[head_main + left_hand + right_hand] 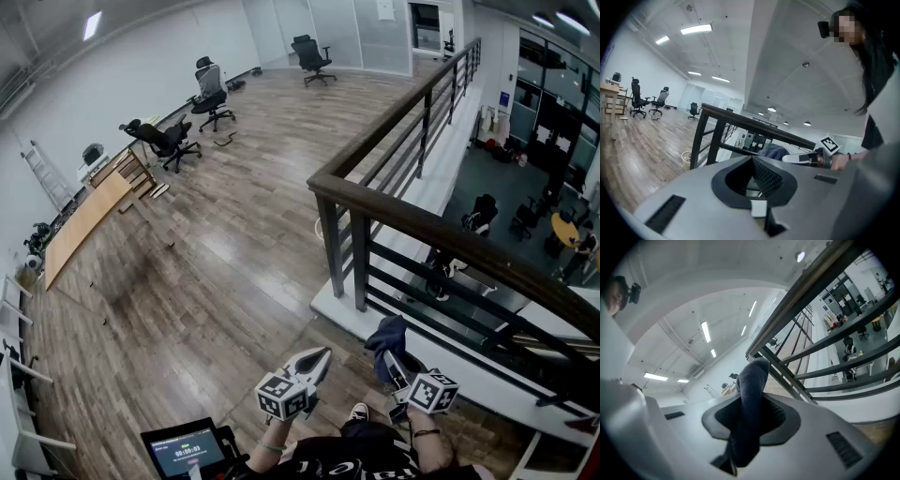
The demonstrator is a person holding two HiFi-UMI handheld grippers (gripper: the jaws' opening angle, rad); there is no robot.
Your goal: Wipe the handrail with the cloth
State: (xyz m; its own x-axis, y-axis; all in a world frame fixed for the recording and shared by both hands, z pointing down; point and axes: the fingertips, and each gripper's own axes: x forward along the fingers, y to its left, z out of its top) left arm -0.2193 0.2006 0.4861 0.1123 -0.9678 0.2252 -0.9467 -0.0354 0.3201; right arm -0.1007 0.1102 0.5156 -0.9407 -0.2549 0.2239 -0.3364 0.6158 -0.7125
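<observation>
The dark brown handrail (pixel 441 230) tops a black metal railing and runs from its corner post down to the right. A second run leads away to the far wall. My right gripper (pixel 395 364) is low, in front of the railing and below the rail, shut on a dark blue cloth (pixel 387 336) that sticks up out of its jaws. In the right gripper view the cloth (pixel 753 380) stands between the jaws with the handrail (pixel 811 282) above it. My left gripper (pixel 322 354) hangs beside it to the left, shut and holding nothing. The left gripper view shows the handrail (pixel 740 119) ahead.
Wood floor spreads to the left, with office chairs (pixel 169 141) and a long wooden desk (pixel 84 220) far off. A small screen (pixel 183 452) sits at the bottom edge. Beyond the railing the floor drops to a lower level (pixel 506 187). A white bin (pixel 686 157) stands by the corner post.
</observation>
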